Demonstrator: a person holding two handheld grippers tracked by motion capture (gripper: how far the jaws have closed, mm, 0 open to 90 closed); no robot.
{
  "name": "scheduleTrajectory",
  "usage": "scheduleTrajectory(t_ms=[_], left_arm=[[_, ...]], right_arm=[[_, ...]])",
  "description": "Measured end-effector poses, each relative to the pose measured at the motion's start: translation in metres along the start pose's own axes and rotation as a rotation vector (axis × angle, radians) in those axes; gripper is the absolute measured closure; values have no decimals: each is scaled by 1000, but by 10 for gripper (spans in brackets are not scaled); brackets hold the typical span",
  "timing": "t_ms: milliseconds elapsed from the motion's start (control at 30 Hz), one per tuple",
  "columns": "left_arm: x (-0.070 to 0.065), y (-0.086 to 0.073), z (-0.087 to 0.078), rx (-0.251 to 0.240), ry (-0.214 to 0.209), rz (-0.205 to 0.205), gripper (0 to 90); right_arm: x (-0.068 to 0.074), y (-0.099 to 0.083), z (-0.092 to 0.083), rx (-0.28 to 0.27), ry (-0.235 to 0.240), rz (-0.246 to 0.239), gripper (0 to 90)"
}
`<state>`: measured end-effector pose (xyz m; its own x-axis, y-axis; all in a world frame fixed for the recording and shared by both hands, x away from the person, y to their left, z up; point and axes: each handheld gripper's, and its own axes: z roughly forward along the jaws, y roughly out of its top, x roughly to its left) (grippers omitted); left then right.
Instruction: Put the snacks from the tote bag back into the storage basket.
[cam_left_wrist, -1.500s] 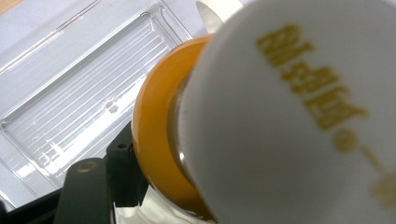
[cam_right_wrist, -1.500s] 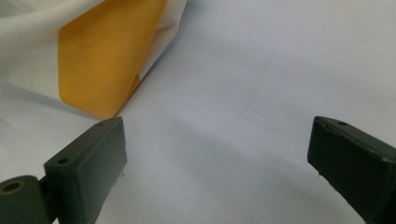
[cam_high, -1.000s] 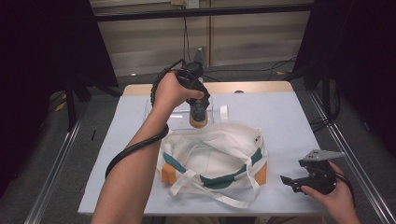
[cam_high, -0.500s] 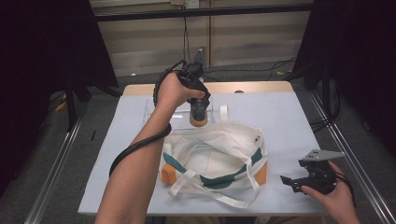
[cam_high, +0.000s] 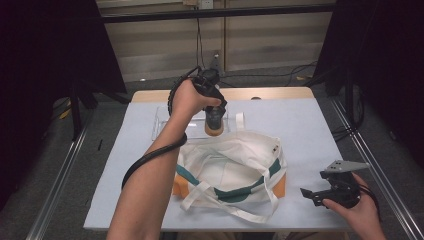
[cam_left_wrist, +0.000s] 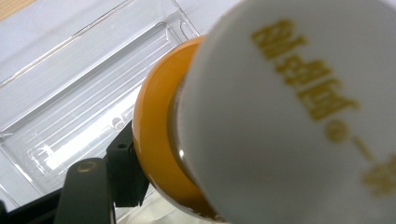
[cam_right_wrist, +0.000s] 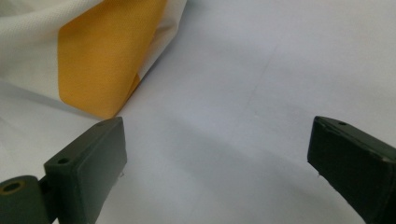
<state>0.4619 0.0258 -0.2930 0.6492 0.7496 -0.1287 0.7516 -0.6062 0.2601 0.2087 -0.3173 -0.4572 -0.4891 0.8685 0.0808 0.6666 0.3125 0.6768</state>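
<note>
The left gripper (cam_high: 214, 117) is held above the far side of the table (cam_high: 310, 125), and its jaws are closed on a small white bottle with an orange cap (cam_high: 214, 128). In the high view the orange end of the bottle points down, over a clear plastic tray (cam_high: 165, 122) that lies on the pale cloth, just behind a white tote bag (cam_high: 235, 170). In the left gripper view the bottle (cam_left_wrist: 261, 116) is very close to the camera: its white body carries gold characters, the orange cap sits beside one black jaw, and the clear tray (cam_left_wrist: 79, 93) is under it. The bag lies near the middle of the table, with its mouth open; it has teal bands, orange corners and loose white handles. The right gripper (cam_high: 320, 192) rests low at the near right corner of the table, well apart from the bottle. Its jaws stand wide with nothing between them, and in the right gripper view they are over the bare cloth, near an orange corner of the bag (cam_right_wrist: 102, 60).
</note>
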Motion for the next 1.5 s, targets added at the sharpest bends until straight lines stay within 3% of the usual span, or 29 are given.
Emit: scheduleTrajectory(t_ms=[633, 833, 867, 1500], left_arm=[[3, 2, 9, 5, -1, 1, 313], [1, 3, 11, 3, 0, -1, 314], [0, 4, 11, 10, 16, 2, 314], [-4, 8, 22, 4, 4, 0, 314]], right_arm=[[0, 0, -1, 0, -1, 4, 43], [0, 0, 0, -2, 2, -4, 43], [0, 0, 0, -3, 3, -4, 43], [1, 0, 0, 1, 0, -1, 43]])
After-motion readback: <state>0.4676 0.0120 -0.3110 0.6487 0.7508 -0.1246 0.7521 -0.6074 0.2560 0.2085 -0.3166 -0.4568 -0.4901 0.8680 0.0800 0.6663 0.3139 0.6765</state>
